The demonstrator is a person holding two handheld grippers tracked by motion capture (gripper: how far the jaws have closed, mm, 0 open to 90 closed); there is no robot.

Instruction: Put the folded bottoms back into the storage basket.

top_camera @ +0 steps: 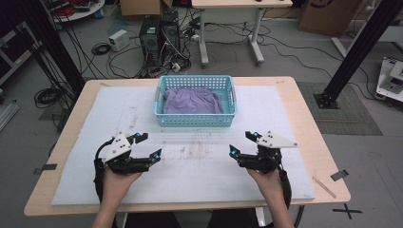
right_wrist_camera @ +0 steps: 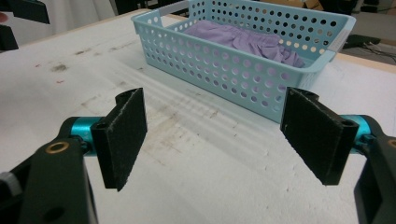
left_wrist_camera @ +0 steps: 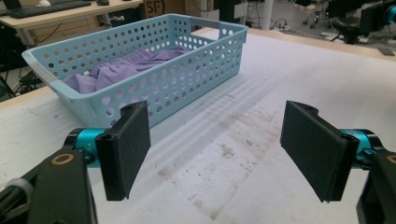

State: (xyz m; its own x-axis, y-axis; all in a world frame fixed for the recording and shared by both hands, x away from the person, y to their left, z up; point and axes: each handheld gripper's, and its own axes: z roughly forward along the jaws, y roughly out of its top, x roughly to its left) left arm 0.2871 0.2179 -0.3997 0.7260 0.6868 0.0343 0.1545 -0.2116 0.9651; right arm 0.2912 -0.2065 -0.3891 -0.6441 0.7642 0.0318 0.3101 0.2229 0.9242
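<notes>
A light blue perforated basket (top_camera: pixel 195 120) stands at the far middle of the white mat, with a crumpled purple cloth (top_camera: pixel 192 101) lying inside it. Both gripper views show the basket (left_wrist_camera: pixel 201 70) (right_wrist_camera: pixel 233 70) and the cloth (left_wrist_camera: pixel 126 70) (right_wrist_camera: pixel 243 39) ahead of the jaws. My left gripper (top_camera: pixel 148 145) hovers over the mat's near left, open and empty, well short of the basket. My right gripper (top_camera: pixel 242 143) mirrors it at the near right, also open with nothing between its pads (right_wrist_camera: pixel 122 135).
The white mat (top_camera: pixel 190 171) covers a wooden table (top_camera: pixel 313 142) and carries faint brown stains at its middle. Computer towers (top_camera: pixel 159 33), cables and another desk stand on the floor beyond. A black frame post (top_camera: pixel 356 47) rises at the right.
</notes>
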